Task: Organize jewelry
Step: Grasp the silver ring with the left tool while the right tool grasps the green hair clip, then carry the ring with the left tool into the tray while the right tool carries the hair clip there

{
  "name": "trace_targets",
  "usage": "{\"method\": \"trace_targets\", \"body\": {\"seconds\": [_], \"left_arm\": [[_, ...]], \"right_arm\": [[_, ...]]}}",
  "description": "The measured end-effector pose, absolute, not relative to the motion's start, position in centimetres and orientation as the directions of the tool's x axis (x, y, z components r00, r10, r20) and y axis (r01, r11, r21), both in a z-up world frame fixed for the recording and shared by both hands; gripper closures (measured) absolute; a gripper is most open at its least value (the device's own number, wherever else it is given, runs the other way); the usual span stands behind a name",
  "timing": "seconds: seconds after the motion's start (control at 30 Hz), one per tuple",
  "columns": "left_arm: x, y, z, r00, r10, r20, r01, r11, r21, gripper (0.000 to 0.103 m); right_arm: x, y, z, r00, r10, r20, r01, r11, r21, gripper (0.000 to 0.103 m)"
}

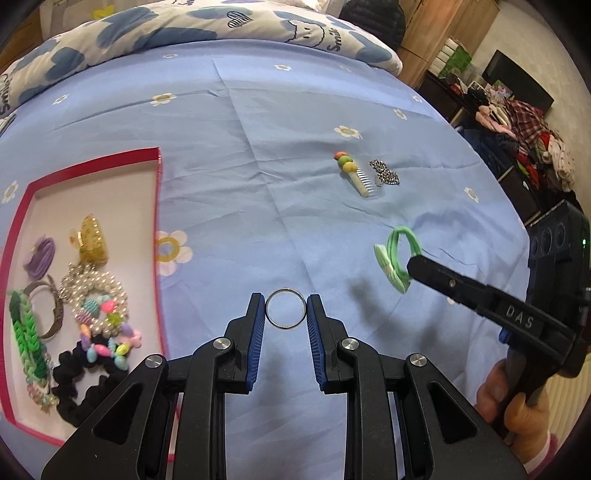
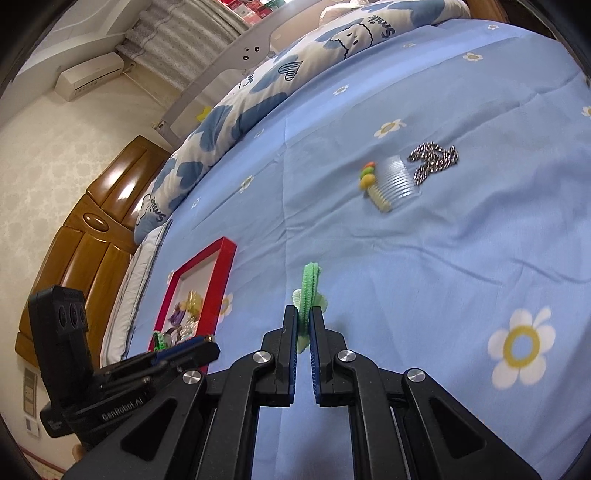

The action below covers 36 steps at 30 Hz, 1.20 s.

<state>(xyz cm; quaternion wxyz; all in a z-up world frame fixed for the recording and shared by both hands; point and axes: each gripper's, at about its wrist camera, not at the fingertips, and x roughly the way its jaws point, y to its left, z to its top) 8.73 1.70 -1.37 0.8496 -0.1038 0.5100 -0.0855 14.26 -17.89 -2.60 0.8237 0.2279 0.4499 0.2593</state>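
Note:
My left gripper [image 1: 286, 308] is shut on a thin silver ring [image 1: 273, 320], held above the blue bedsheet. My right gripper [image 2: 303, 318] is shut on a green hair tie [image 2: 309, 286] with a pale green bow, lifted off the sheet; it also shows in the left wrist view [image 1: 395, 254]. A red-rimmed tray [image 1: 157, 206] at the left holds a yellow claw clip [image 1: 88, 238], pearl bracelets, bead bracelets, a black scrunchie [image 1: 85, 387] and green bands. A small comb with coloured beads [image 1: 356, 171] and a metal chain [image 1: 384, 171] lie on the sheet farther back.
A cloud-print quilt [image 1: 184, 26] lies along the far side of the bed. A wooden headboard [image 2: 92, 240] is at the left in the right wrist view. Piled clothes and dark furniture [image 1: 524, 140] stand beyond the bed's right edge.

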Motion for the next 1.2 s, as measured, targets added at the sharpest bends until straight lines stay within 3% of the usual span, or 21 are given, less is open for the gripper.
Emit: {"method": "trace_targets", "body": {"seconds": [1.2], "left_arm": [[3.0, 13.3, 0.8, 0.554, -0.148, -0.819, -0.167, 0.944, -0.283, 0.082]], "right_arm": [[11.0, -6.1, -0.2, 0.350, 0.706, -0.616, -0.417, 0.706, 0.572, 0.097]]}}
